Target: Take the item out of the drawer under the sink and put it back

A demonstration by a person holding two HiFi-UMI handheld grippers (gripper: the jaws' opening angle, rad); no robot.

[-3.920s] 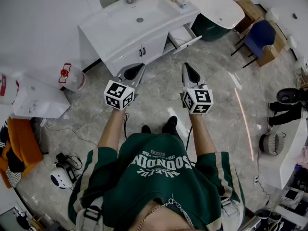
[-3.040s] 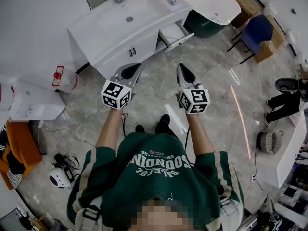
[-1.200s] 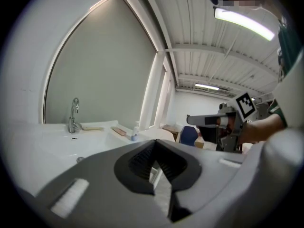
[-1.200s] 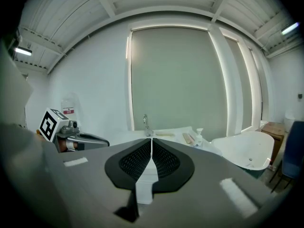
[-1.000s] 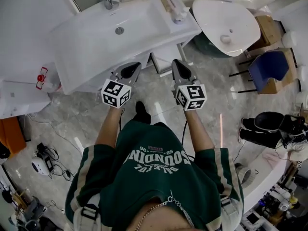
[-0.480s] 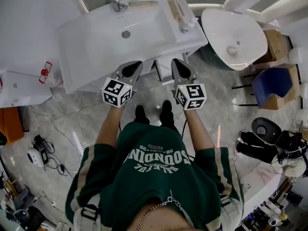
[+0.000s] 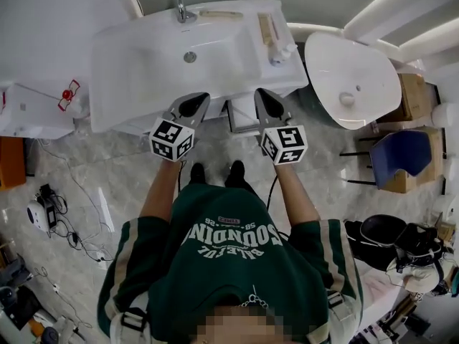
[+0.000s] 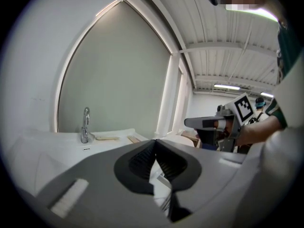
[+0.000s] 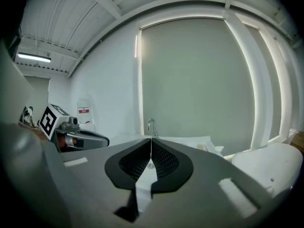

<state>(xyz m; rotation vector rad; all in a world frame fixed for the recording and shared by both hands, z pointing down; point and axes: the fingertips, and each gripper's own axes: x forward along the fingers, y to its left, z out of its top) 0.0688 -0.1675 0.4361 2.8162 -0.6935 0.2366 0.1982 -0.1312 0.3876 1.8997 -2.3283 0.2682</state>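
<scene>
Head view: person faces white rectangular sink cabinet (image 7: 129, 70).
Left gripper (image 7: 193, 104): grey jaws pressed together, empty.
Right gripper (image 7: 262, 103): jaws likewise together, empty.
White drawer (image 7: 242, 117): seemingly ajar under the counter, between grippers; item unseen.
Progress: nothing removed; taking out and returning remain.
Room: grey marble floor (image 7: 107, 178) open near; white oval tub (image 7: 351, 70) right, apart.

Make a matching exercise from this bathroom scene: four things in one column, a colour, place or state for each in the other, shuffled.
1. faucet
2. drawer
3. chair
4. left gripper

A. blue
B. shut, nothing held
C. pulled open under the sink
D. upright at the sink's back edge

Pairs: 1-D, 2-C, 3-A, 4-B
</scene>
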